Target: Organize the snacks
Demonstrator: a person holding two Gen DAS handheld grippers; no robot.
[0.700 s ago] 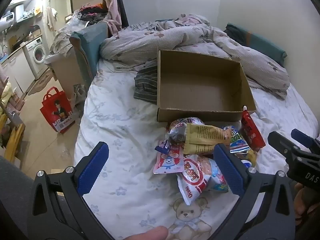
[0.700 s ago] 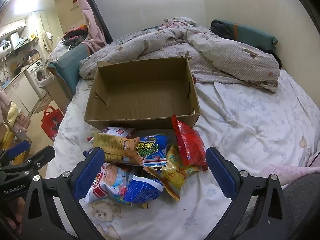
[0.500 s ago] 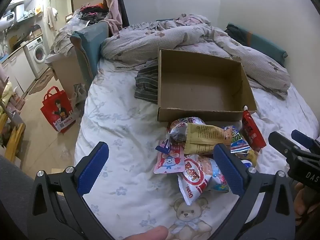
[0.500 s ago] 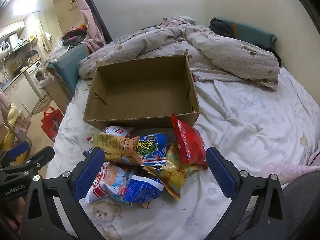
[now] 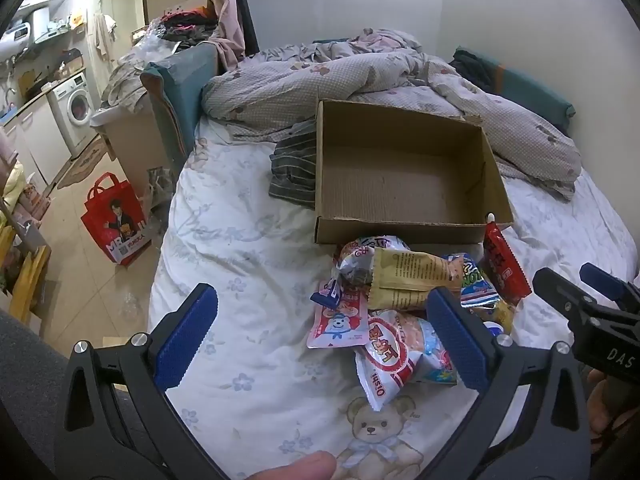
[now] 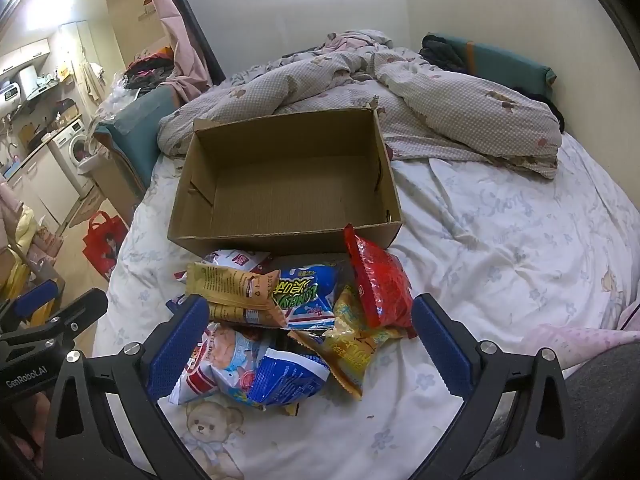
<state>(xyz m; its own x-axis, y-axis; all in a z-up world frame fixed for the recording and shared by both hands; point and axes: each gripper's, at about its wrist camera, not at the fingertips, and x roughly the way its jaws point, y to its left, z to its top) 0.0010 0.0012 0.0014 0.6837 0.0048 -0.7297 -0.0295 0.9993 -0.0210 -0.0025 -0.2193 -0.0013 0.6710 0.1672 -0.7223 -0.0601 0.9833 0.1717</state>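
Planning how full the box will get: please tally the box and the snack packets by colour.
cardboard box: 1
red packet: 1
tan packet: 1
yellow-orange packet: 1
blue packets: 2
white-and-red packets: 2
pink bear packet: 1
Total: 9; the pile may hide more.

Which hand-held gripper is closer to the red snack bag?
Right. The right hand-held gripper has the red snack bag just ahead between its fingers; the left hand-held gripper sits farther left.

I see a crumpled checked duvet (image 5: 392, 80) heaped at the far end of the floral bed sheet (image 6: 500, 248), a striped garment (image 5: 294, 168) lying beside it, and off the bed a red shopping bag (image 5: 116, 220) on the floor near a washing machine (image 5: 76, 108).
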